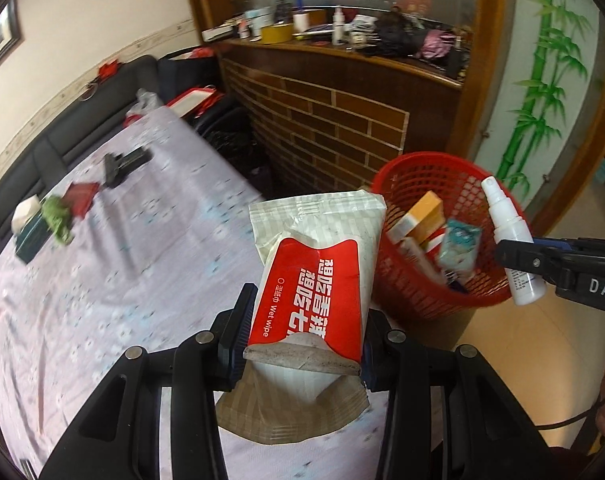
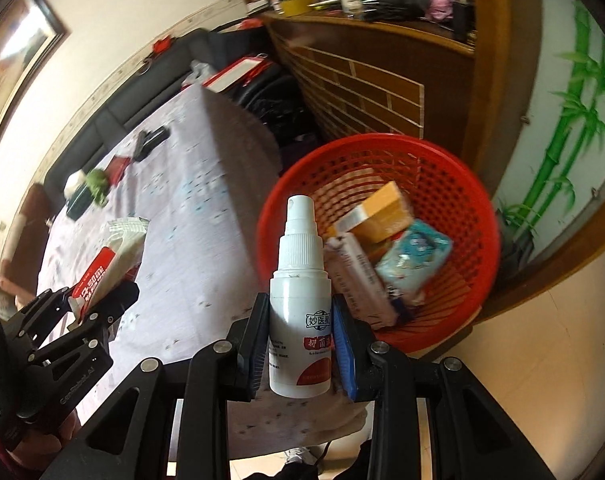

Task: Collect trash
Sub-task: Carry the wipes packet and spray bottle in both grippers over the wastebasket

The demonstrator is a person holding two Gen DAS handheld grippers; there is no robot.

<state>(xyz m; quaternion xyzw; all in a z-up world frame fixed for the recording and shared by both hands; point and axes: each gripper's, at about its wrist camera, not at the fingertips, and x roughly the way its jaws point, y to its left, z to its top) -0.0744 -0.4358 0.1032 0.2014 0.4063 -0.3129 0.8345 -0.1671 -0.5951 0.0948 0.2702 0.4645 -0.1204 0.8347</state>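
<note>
My left gripper (image 1: 304, 328) is shut on a red and white wet wipe pack (image 1: 318, 264) and holds it above the table edge, left of the red basket (image 1: 406, 292). My right gripper (image 2: 300, 340) is shut on a white spray bottle (image 2: 300, 300), held upright just left of the red basket's rim (image 2: 270, 208). The bottle also shows in the left wrist view (image 1: 510, 240), at the basket's right side. The basket holds an orange box (image 2: 386, 208), a white tube (image 2: 358, 280) and a blue tissue pack (image 2: 414, 256). The left gripper with the pack (image 2: 110, 256) shows at the left in the right wrist view.
The table (image 1: 102, 280) has a pale floral cloth. On its far end lie a black clip (image 1: 122, 164), a red box (image 1: 80, 196), a green object (image 1: 56, 216) and a dark box (image 1: 30, 240). A brick-patterned wooden counter (image 1: 322, 120) with clutter stands behind the basket.
</note>
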